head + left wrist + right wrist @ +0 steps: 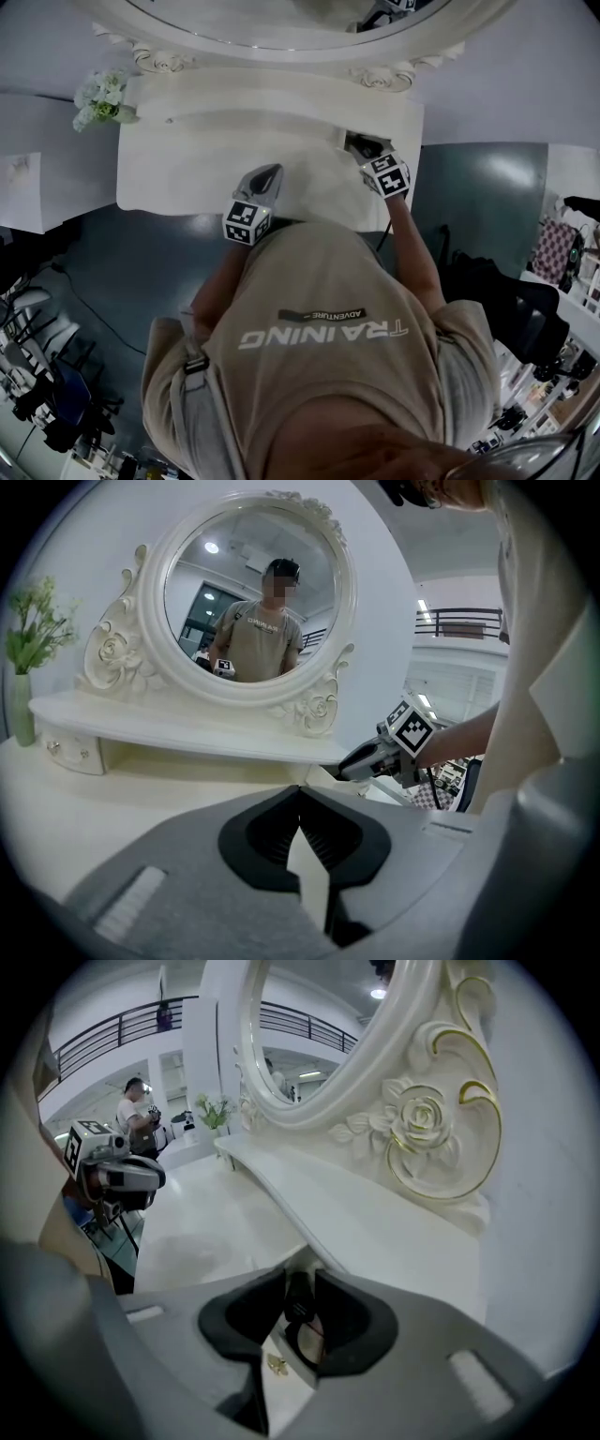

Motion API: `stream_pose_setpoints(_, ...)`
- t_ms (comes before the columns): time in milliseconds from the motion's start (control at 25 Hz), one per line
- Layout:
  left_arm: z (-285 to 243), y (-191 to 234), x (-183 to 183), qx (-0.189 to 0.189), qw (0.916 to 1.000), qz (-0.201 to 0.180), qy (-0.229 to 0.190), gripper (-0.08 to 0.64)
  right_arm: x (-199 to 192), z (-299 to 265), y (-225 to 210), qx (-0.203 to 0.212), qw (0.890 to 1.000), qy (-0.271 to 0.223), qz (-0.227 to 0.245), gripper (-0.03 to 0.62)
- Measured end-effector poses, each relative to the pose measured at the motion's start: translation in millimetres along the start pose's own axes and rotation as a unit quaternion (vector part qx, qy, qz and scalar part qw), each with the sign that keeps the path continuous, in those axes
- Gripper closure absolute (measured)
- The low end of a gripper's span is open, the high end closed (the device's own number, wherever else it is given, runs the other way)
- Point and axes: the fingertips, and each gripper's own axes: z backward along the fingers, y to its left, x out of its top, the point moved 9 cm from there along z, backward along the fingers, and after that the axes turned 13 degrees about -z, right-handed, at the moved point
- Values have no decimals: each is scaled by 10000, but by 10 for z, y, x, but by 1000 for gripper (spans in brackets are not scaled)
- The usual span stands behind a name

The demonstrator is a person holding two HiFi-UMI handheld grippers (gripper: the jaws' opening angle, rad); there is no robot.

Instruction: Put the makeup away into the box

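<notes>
Pointing steeply down at the right rear corner of the worktop (187, 169), just under the edge of the raised shelf (328, 1204) that carries the mirror (248, 592), the right tool (302, 1267) has its jaws standing apart. A slim black makeup piece (298, 1299) shows in the gap between them. The pads do not look pressed onto it, so I judge it not yet gripped. Just below it in the same gap lies a round dark-rimmed piece (305, 1340), perhaps a compact, though it is too small to be sure. The left tool (300, 791) hovers near the front edge of the worktop, its tips together and nothing in them. The box cannot be picked out with any confidence in these views. The slim piece is probably light, stiff plastic with a smooth, slippery shell, and it is likely to roll or squirt sideways if pinched near an end. The best hold is across the middle of its length, with the pads square to it and only a modest squeeze. The round piece, if it is a compact, would be more fragile and best taken by opposite points of its rim.
</notes>
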Motion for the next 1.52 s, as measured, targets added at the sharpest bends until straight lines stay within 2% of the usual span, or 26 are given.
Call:
stream_pose_setpoints(360, 11, -158, 1, -160, 9998, -91, 110, 560, -79, 55, 4, 381, 9970, -378, -553, 462)
stream_pose_setpoints(640, -72, -202, 103, -311, 9992, -251, 70, 560, -202, 306, 21, 254, 9934, -806, -779, 462)
stream_pose_setpoints(920, -193, -261, 226, -653, 9969, -434, 86, 560, -505, 537, 111, 49, 9901, -1031, -952, 466)
stream_pose_setpoints(1000, -236, -292, 244, -750, 9959, -497, 97, 560, -615, 560, 127, -13, 9893, -1051, -1015, 485)
stream_pose_setpoints(1040, -256, -307, 250, -790, 9954, -521, 107, 560, -680, 558, 125, -53, 9887, -1046, -1075, 519)
stream_pose_setpoints(1120, -286, -345, 261, -868, 9945, -565, 125, 560, -814, 548, 110, -139, 9870, -1010, -1240, 540)
stream_pose_setpoints(1200, -307, -388, 281, -947, 9936, -597, 158, 560, -921, 541, 93, -195, 9852, -998, -1382, 588)
stream_pose_setpoints(1360, -376, -483, 314, -1112, 9916, -620, 224, 560, -1057, 531, 97, -245, 9841, -837, -1548, 589)
stream_pose_setpoints(1520, -564, -603, 329, -1365, 9878, -687, 300, 560, -1109, 527, 34, -306, 9813, -875, -1686, 589)
